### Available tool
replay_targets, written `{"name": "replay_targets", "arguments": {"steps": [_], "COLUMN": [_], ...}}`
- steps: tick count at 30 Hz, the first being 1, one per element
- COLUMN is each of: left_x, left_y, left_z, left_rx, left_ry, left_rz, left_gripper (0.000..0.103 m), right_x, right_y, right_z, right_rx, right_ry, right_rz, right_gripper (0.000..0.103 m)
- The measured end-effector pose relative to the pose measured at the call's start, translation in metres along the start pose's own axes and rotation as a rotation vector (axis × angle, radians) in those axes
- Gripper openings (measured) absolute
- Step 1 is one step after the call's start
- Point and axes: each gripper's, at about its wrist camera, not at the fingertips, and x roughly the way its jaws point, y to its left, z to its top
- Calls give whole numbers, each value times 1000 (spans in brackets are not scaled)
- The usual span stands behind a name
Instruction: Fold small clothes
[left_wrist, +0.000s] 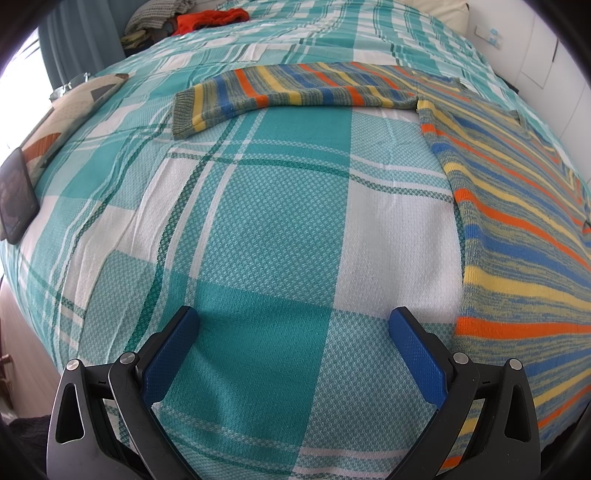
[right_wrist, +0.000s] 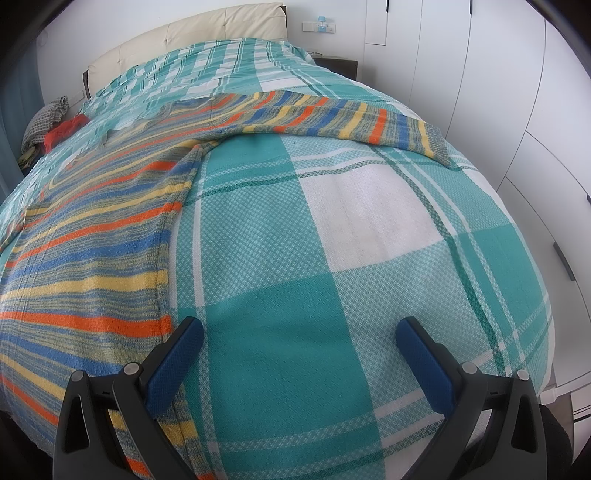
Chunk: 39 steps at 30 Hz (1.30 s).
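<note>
A striped knit sweater (left_wrist: 524, 236) in orange, blue, yellow and grey lies flat on the bed, sleeves spread out. In the left wrist view its body is at the right and one sleeve (left_wrist: 280, 92) stretches left across the far bed. My left gripper (left_wrist: 294, 325) is open and empty, over bare bedspread just left of the sweater's hem. In the right wrist view the sweater body (right_wrist: 96, 236) is at the left and the other sleeve (right_wrist: 351, 118) stretches right. My right gripper (right_wrist: 299, 332) is open and empty, just right of the sweater's side edge.
The bed has a teal and white plaid bedspread (left_wrist: 266, 229). A pile of clothes with a red item (left_wrist: 210, 18) lies at the far left by the headboard (right_wrist: 207, 33). A dark phone (left_wrist: 14, 195) and a cushion (left_wrist: 70, 114) sit at the left bed edge. White wardrobe doors (right_wrist: 517, 110) stand at right.
</note>
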Motion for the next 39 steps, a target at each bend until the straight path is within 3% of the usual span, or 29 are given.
{"name": "replay_targets", "arguments": {"steps": [34,39], "left_x": [-3,-35], "left_y": [1,8], "left_z": [1,2], "left_rx": [-7,-63], "left_ry": [-4,-119], "left_rz": [-2,-125], "left_gripper": [102,101], "right_x": [0,-3], "right_y": [1,-4], "right_z": [-1,6], "right_rx": [-1,6], "right_ry": [-2,45], "right_rz": [-2,38], "right_gripper": [103,103]}}
